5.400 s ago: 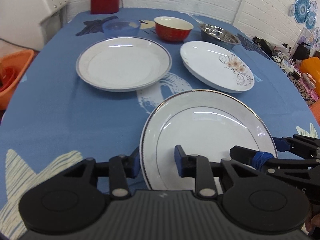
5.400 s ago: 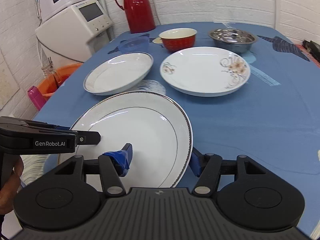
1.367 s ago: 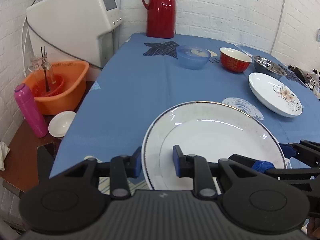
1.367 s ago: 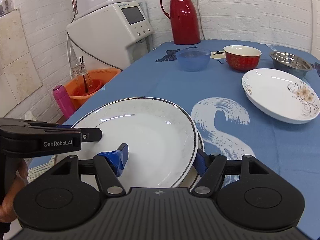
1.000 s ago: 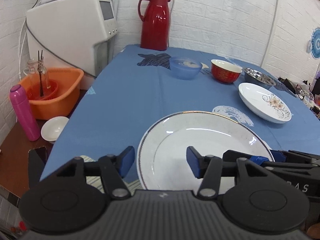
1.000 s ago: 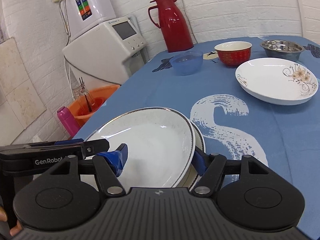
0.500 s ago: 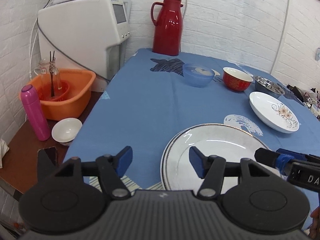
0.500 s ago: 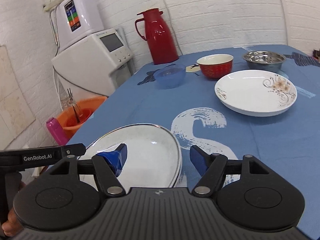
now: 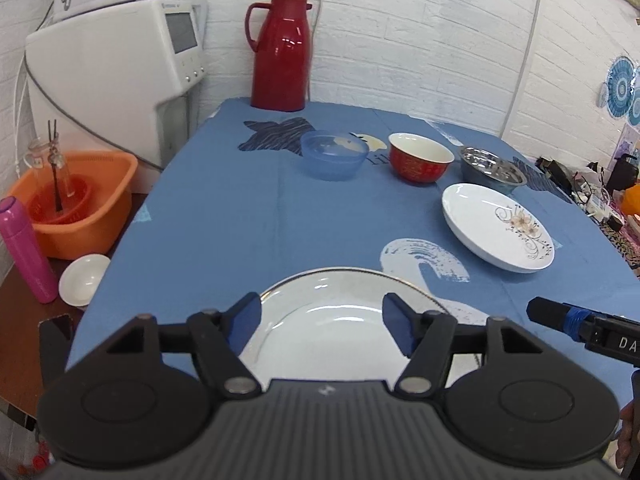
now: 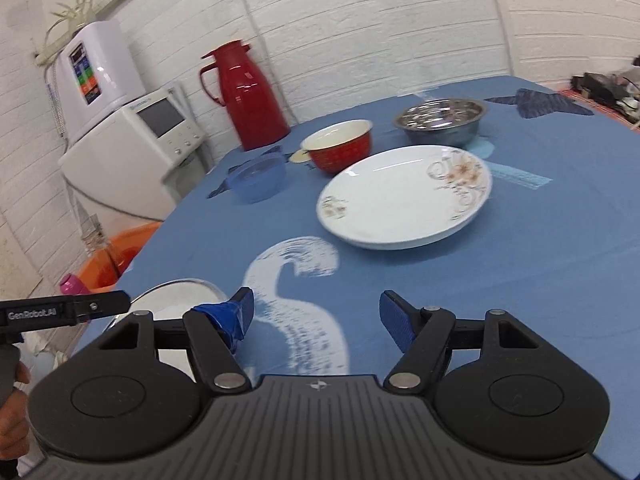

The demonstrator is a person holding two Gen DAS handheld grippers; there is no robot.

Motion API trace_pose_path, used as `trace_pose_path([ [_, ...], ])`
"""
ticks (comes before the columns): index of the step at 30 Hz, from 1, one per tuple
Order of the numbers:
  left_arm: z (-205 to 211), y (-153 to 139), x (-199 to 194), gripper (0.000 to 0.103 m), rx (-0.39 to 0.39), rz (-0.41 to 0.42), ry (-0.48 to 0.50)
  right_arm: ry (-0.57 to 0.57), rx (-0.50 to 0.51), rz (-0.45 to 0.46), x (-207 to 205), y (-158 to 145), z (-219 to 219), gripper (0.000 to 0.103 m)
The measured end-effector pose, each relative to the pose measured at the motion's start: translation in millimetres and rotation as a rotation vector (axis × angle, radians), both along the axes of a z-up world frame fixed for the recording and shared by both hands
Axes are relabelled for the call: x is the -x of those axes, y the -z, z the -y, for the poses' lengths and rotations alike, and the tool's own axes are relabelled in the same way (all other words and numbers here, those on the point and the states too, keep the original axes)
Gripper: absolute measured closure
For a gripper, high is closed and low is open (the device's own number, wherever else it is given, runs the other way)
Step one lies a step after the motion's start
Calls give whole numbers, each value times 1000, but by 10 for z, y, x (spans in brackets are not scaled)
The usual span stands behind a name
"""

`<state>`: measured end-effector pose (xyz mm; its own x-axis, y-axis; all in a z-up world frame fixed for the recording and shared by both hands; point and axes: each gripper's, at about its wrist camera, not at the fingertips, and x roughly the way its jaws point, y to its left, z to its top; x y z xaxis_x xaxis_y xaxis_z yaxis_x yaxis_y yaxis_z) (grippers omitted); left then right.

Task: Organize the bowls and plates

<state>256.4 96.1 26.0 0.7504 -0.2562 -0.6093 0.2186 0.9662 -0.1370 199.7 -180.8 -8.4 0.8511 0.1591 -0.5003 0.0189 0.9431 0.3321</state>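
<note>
Nearest you, the white gilt-rimmed plate stack [image 9: 332, 312] lies on the blue-clothed desk [image 9: 224, 216] at its front edge, under your left gripper [image 9: 322, 326], whose jaws are spread and empty. Your right gripper [image 10: 316, 316] hangs just beside it, jaws likewise apart, gripping nothing. Further out sits the white floral-patterned plate [image 10: 404, 200], likely your next piece: glazed, slippery, stiff and breakable, so pinch its raised near rim firmly and lift level. Beyond stand the translucent blue plastic bowl [image 9: 334, 154], red ceramic bowl [image 9: 421, 157] and steel bowl [image 9: 491, 164].
</note>
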Motion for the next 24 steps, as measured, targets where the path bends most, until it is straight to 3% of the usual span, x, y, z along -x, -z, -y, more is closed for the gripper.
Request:
trace_pose_path([
  [7, 496, -4, -264, 35, -13, -30, 74, 132, -37, -8, 10, 65, 553, 47],
  [16, 996, 10, -492, 32, -109, -44, 82, 165, -123, -22, -137, 178, 902, 47],
  [24, 1238, -16, -612, 31, -140, -48, 105, 158, -128, 5, -266, 111, 1123, 47],
])
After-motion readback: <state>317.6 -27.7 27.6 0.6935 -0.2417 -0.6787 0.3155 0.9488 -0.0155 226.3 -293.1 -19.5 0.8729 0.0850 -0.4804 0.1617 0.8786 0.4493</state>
